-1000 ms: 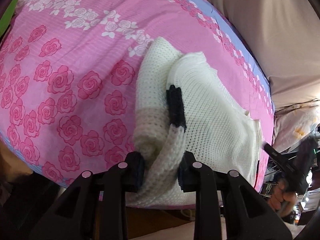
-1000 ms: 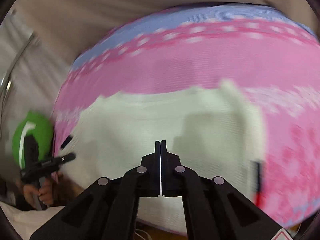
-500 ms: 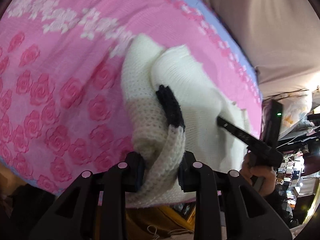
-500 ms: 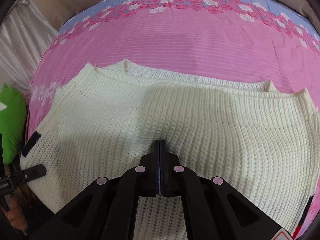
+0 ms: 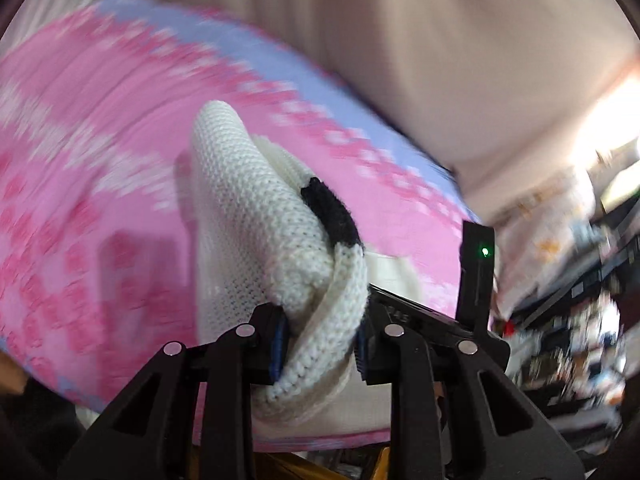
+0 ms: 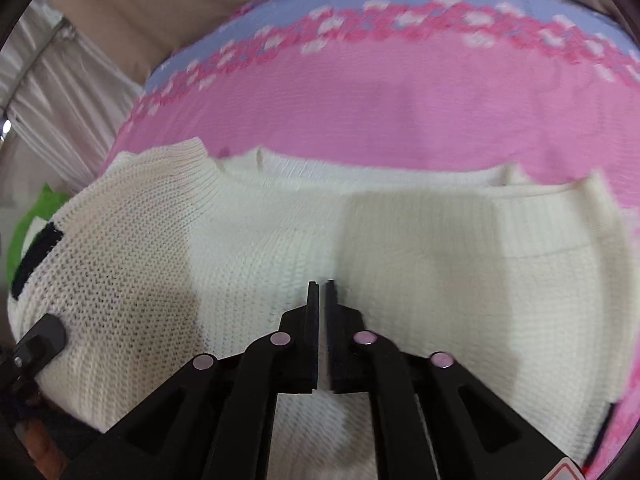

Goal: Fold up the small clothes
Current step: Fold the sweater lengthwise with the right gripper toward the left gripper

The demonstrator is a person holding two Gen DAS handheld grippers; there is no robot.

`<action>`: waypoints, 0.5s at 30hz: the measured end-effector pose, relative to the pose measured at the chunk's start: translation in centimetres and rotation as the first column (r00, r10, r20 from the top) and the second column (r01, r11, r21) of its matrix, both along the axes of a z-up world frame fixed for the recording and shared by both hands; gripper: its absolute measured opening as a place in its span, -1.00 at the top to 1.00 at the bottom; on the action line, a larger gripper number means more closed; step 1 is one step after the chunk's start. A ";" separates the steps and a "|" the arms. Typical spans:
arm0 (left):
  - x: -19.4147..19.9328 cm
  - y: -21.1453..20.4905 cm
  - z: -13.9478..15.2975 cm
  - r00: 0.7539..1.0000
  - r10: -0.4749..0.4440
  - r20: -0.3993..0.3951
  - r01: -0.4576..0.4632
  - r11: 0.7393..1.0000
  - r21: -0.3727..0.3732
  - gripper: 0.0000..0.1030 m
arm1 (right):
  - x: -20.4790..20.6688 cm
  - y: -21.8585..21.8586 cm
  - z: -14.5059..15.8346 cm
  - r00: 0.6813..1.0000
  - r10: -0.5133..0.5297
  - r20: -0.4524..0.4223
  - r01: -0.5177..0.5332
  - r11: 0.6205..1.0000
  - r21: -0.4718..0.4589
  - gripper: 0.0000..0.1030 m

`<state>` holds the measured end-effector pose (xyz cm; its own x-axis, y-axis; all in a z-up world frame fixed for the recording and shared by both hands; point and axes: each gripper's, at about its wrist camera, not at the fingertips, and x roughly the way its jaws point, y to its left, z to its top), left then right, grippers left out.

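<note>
A cream knit sweater (image 6: 360, 248) with black trim lies on a pink rose-print bedsheet (image 6: 400, 112). My left gripper (image 5: 322, 340) is shut on a bunched edge of the sweater (image 5: 256, 208) and holds it lifted above the sheet; a black band (image 5: 332, 212) shows on the raised fold. My right gripper (image 6: 322, 292) hovers low over the middle of the sweater, its jaws nearly together with only a thin gap and nothing between them. The right gripper's body (image 5: 472, 280) shows just right of the lifted fold.
A beige wall or headboard (image 5: 440, 60) runs behind the bed. A green object (image 6: 28, 232) sits off the bed's left edge. Cluttered shelves (image 5: 580, 320) lie to the right. The sheet's blue border (image 6: 360, 8) marks the far edge.
My left gripper has lifted and swung the held sweater edge toward the right gripper. My right gripper has moved in low over the sweater, and its jaws have parted by a sliver.
</note>
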<state>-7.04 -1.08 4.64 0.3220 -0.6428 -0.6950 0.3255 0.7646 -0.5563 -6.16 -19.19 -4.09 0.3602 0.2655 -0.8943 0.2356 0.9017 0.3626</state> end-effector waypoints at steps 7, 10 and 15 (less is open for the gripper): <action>-6.6 -15.3 -1.3 0.944 -0.329 0.029 0.326 0.942 0.081 0.32 | -8.2 -10.8 5.2 0.983 -0.147 0.107 0.149 0.989 -0.005 0.43; -8.7 -19.0 -5.6 0.932 -0.355 -0.068 0.361 0.903 0.232 0.30 | -12.4 -15.0 4.2 0.967 -0.240 0.080 0.239 0.971 0.017 0.35; -10.7 -15.6 -4.3 0.944 -0.329 0.018 0.319 0.927 0.196 -0.35 | -17.9 -18.3 3.1 0.940 -0.335 0.063 0.329 0.940 0.092 0.03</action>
